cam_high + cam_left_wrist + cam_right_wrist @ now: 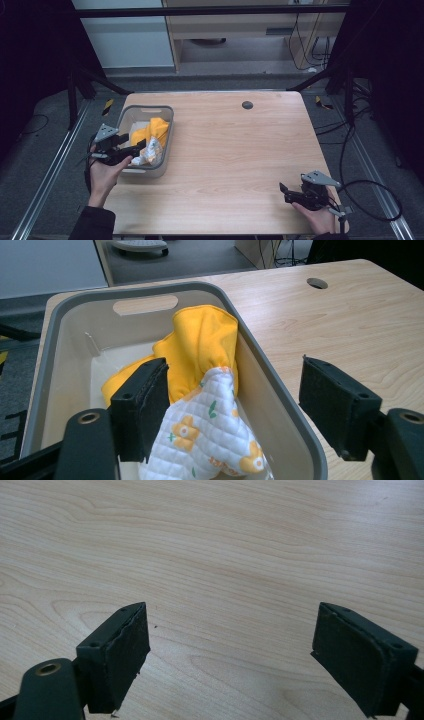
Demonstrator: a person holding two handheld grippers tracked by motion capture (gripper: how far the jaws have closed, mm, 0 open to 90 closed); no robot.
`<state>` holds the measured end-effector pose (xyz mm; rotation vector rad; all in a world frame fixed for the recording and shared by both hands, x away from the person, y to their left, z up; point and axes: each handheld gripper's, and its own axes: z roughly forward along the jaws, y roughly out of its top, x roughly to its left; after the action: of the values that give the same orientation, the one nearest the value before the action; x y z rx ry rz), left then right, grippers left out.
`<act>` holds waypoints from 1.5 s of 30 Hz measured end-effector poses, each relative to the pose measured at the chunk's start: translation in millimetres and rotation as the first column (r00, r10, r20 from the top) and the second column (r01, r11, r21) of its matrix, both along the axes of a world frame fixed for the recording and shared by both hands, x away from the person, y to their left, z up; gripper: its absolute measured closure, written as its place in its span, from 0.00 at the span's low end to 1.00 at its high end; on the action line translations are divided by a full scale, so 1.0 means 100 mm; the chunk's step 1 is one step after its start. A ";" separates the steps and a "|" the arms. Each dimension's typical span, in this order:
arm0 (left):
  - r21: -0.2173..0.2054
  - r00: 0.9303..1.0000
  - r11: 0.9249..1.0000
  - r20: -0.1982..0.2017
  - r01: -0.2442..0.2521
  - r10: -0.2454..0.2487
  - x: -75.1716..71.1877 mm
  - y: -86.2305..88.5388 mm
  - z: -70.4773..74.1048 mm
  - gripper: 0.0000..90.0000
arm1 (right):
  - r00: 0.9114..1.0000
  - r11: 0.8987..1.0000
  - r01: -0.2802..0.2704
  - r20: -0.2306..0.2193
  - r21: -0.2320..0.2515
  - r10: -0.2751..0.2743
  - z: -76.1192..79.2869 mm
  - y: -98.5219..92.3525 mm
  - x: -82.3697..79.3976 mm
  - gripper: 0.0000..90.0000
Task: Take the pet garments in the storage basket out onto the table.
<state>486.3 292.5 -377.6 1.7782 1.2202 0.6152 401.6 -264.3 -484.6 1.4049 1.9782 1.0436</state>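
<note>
A grey plastic bin (145,108) stands on the left part of the wooden table (230,150). In it lie a yellow cloth (158,128) and a white quilted piece with orange flowers (148,153). My left gripper (132,145) is open at the bin's near edge. In the left gripper view (232,390) one jaw is inside the bin (65,360) beside the yellow cloth (200,340) and the quilted piece (210,425); the other is outside, over the table. My right gripper (285,193) is open near the front right corner, over bare wood (230,645).
A dark round hole (247,105) sits in the table near its far edge, also seen in the left gripper view as the hole (317,283). Cables trail on the floor to the right. Black frame legs stand at both far corners.
</note>
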 end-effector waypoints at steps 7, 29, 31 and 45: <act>0.016 0.999 1.000 -0.041 0.005 -0.005 0.15 -0.04 -0.07 0.31 | 1.000 1.000 -0.002 -0.001 -0.001 0.002 0.00 0.00 0.00 0.17; 0.085 0.988 0.995 -0.149 0.046 -0.033 0.38 -0.19 -0.19 0.30 | 1.000 1.000 -0.010 -0.006 -0.007 0.010 -0.01 -0.01 0.02 0.17; 0.103 0.985 0.993 -0.167 0.054 -0.036 0.40 -0.20 -0.21 0.31 | 1.000 1.000 -0.015 -0.006 -0.011 0.015 -0.01 -0.01 0.02 0.17; 0.154 0.975 0.986 -0.220 0.055 -0.020 0.49 -0.24 -0.25 0.34 | 1.000 1.000 -0.024 -0.010 -0.014 0.024 -0.02 0.01 0.02 0.17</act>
<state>535.2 268.5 -402.3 2.0419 1.3105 0.5178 403.7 -263.6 -486.6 1.3844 2.0104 1.0337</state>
